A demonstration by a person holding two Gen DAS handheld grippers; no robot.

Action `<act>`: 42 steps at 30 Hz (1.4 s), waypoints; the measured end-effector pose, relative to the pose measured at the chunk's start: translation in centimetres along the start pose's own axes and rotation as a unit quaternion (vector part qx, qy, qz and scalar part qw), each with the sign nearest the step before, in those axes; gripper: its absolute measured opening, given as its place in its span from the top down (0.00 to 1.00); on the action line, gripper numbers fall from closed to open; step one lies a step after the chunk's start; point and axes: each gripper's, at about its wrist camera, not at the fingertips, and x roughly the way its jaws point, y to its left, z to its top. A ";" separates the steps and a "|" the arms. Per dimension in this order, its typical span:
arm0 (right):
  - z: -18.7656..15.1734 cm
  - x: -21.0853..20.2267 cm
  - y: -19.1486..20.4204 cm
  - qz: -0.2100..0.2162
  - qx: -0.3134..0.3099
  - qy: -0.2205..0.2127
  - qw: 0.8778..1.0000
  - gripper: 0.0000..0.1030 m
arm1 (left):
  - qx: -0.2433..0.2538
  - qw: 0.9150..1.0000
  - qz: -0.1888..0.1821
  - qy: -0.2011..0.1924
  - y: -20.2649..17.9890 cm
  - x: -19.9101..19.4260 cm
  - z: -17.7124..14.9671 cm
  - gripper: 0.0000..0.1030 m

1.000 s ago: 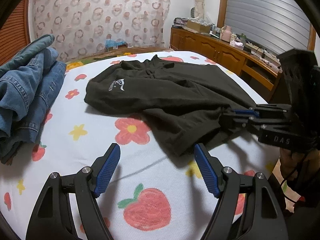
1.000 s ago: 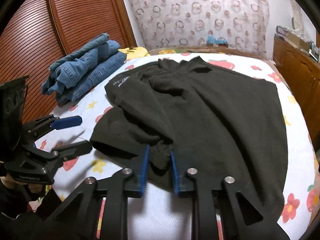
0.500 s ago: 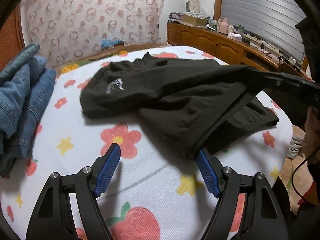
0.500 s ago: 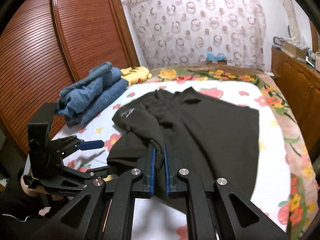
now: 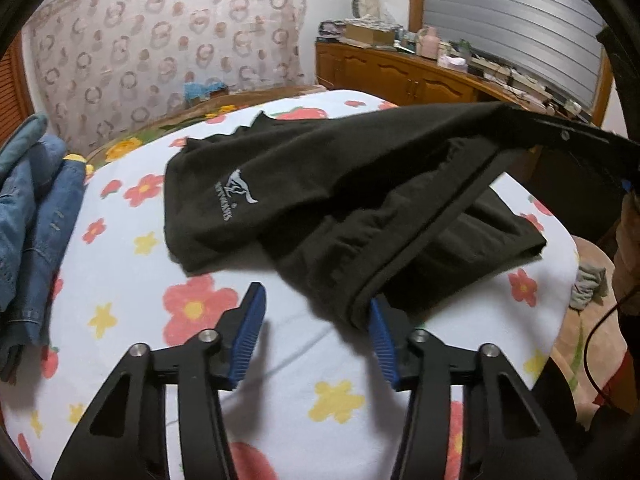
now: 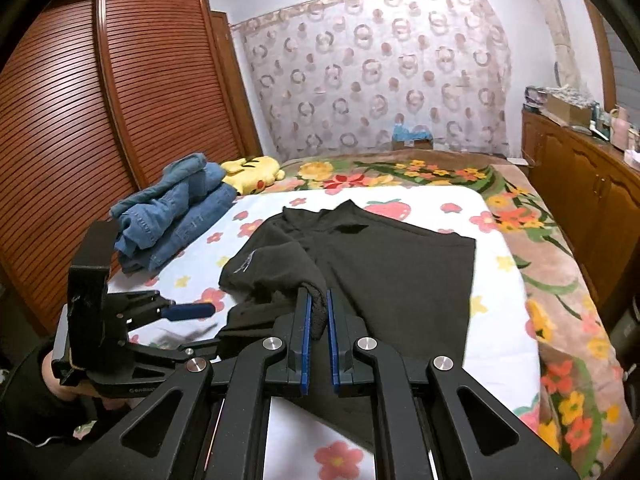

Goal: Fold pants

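Because the black pants point(image 6: 384, 264) are soft and limp, right tongs point(image 6: 318, 316) clench a hem corner; left tongs point(image 5: 316, 332), jaws just closing, gape beside the other hem, gripping nothing.

Matt black cloth pants point(image 5: 360, 200); slatted wood wardrobe point(image 6: 100, 100).

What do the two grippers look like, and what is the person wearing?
Both the left gripper and right gripper are black linkage frames with silver pivot pins and ribbed blue pads. The left one's body carries small white lettering, unreadable. A thin cable hangs nearby. A dark sleeve shows.
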 end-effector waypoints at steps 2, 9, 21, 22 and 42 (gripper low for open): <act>-0.3 -0.2 0.1 -0.004 0.004 -0.002 1.000 0.93 | 0.004 1.000 -0.005 0.003 -0.4 0.1 0.1 0.60; -0.5 0.0 0.3 -0.015 0.013 0.004 1.000 0.93 | 0.009 0.999 -0.027 -0.015 -1.2 -0.5 0.8 0.89; 0.2 0.9 3.3 0.035 -0.005 0.021 0.999 0.93 | -0.004 0.998 0.015 -0.060 2.0 -6.6 0.6 0.93; 0.2 0.8 3.5 0.038 -0.007 0.022 0.999 0.93 | -0.005 0.998 0.018 -0.062 2.2 -7.1 0.3 0.93; -1.7 -1.8 2.0 0.011 0.003 0.042 0.999 0.93 | 0.003 1.000 -0.009 -0.012 0.0 -4.8 -2.6 0.72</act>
